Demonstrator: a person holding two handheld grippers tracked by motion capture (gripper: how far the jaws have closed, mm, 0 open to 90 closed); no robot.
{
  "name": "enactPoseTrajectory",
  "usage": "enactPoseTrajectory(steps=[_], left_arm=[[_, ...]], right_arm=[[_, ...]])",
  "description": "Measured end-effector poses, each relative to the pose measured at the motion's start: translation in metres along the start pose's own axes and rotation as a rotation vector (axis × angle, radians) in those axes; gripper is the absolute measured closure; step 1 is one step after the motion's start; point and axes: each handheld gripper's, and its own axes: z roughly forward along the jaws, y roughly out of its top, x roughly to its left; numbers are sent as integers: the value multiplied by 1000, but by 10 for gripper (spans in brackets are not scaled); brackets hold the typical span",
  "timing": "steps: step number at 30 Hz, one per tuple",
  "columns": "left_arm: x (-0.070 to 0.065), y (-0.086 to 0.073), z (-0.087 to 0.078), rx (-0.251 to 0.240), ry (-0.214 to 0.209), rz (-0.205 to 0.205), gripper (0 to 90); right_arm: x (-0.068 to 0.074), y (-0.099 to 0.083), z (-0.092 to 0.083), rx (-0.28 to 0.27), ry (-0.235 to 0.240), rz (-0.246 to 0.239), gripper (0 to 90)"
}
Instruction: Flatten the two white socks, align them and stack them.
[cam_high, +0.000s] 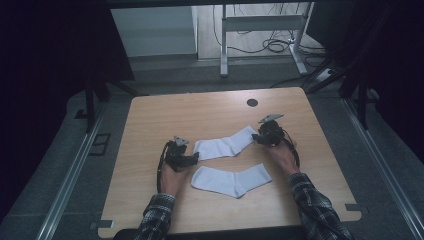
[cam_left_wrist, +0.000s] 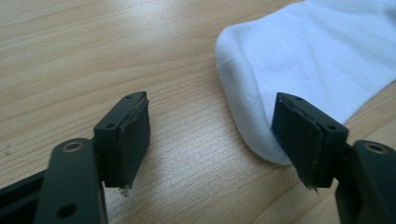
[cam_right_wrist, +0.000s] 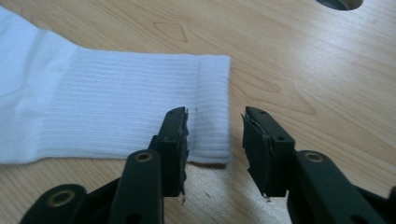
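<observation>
Two white socks lie flat on the wooden table. The farther sock runs from its toe at the left to its cuff at the upper right. The nearer sock lies just below it. My left gripper stands open at the farther sock's toe; its right fingertip is at the toe's rim, and bare wood lies between the jaws. My right gripper is open low over the ribbed cuff. The cuff's end corner lies between the jaws, and the pads stand apart from it.
A round cable hole sits in the table behind the right gripper. Past the table's far edge are a white desk frame and cables on the floor. Plaid-sleeved forearms come in from the bottom edge.
</observation>
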Motion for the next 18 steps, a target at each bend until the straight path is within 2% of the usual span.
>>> enactPoseTrajectory(steps=[4,7,8,10,12,14,18], left_arm=[[-4,-1,-1,-21,-45,38,535],[-8,0,-1,-25,-84,51,743],[-8,0,0,-25,-94,49,842],[-9,1,1,-27,-100,46,853],[-11,2,1,-26,-95,70,862],[-12,3,1,-31,-89,78,864],[-13,5,-2,-49,-97,77,865]], right_arm=[[2,-3,-2,-5,20,14,772],[5,-6,-5,-1,28,16,803],[7,-8,-8,-4,32,13,807],[8,-9,-9,-6,31,4,809],[11,-9,-14,-9,15,-29,811],[12,-8,-19,-19,16,-41,812],[13,-10,-30,-37,26,-36,813]])
